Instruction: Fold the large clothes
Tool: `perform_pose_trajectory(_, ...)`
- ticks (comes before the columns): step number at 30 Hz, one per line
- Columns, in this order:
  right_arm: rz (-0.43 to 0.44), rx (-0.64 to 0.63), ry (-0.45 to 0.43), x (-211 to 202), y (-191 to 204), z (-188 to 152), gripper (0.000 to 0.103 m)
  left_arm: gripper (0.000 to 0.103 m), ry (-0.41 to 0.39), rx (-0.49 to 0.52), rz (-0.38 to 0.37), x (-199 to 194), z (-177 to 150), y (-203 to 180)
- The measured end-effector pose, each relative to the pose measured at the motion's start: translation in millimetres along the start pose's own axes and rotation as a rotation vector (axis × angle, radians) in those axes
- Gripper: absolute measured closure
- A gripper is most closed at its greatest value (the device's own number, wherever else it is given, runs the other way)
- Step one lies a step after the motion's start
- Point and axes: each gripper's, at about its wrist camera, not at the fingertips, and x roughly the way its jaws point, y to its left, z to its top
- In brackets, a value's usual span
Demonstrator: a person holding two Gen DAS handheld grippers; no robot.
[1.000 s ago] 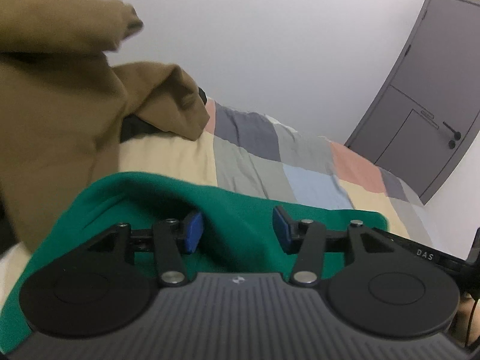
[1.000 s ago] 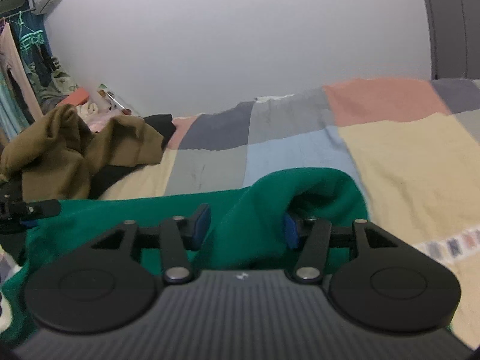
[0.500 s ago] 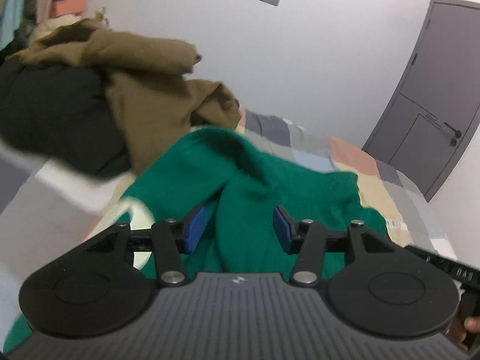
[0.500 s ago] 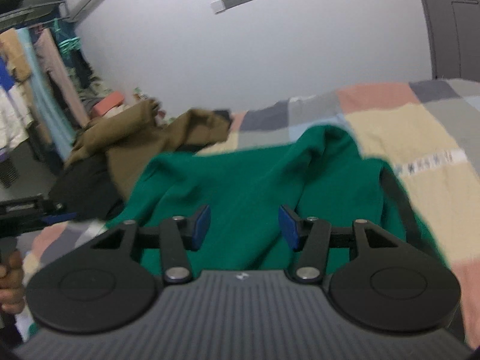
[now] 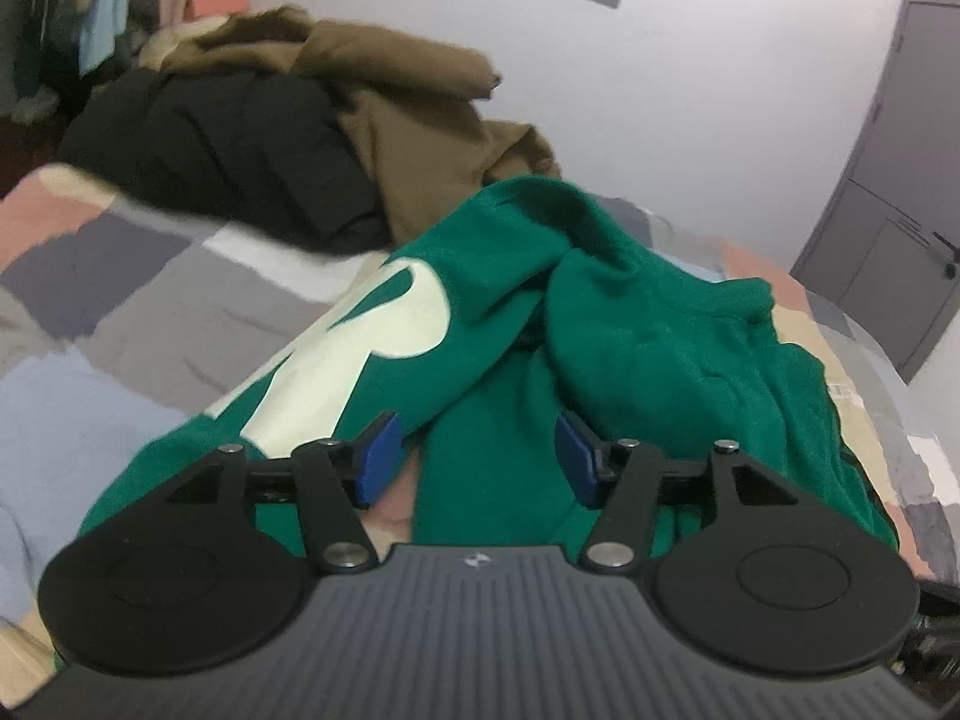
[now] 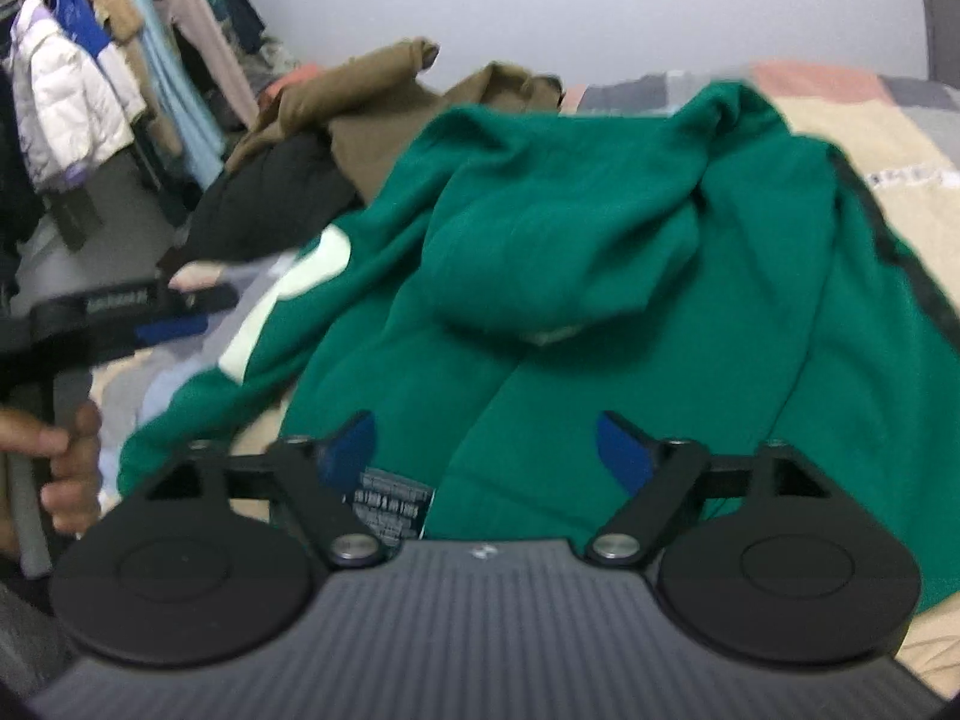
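One green fleece hoodie with a cream letter print (image 6: 576,252) lies on one patchwork-check bed cover (image 5: 120,312). One brown cloth garment (image 5: 420,96) and one black garment (image 5: 228,144) are heaped beside it. Two black two-finger grippers are counted: left gripper (image 5: 477,453), right gripper (image 6: 486,450).

The green sweatshirt (image 6: 600,228) is thick, soft, matt cloth with a slightly fuzzy knit; its pale lettering (image 5: 384,324) looks like a smooth, flat print. The bed cover (image 5: 120,312) is thin matt woven cloth in patchwork blocks. The brown garment (image 5: 420,102) is matt cloth too, and the black garment (image 5: 228,138) is a dull cloth. Each hand-held gripper (image 5: 474,456) (image 6: 486,450) has a matt black plastic body with fine ribbing, shiny metal pivot pins and smooth blue pads (image 6: 624,456). The door (image 5: 888,180) is smooth and matt grey.
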Motion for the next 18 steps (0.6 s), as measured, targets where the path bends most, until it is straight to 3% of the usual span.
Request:
perform_pose_trajectory(10, 0.011, -0.167, 0.083, 44.0, 18.1, -27.2, 0.019, 0.037, 0.071, -0.057, 0.022, 49.9, -10.4, 21.5)
perform_pose_trajectory(15, -0.031, -0.257, 0.148, 67.5, 23.4, -36.2, 0.020, 0.037, 0.102, -0.043, 0.113, 71.7, -18.3, 27.9)
perform_pose_trajectory(18, -0.076, -0.292, 0.142, 72.9, 23.5, -40.4, 0.031, 0.037, 0.105, -0.068, 0.166, 81.9, -20.4, 37.7)
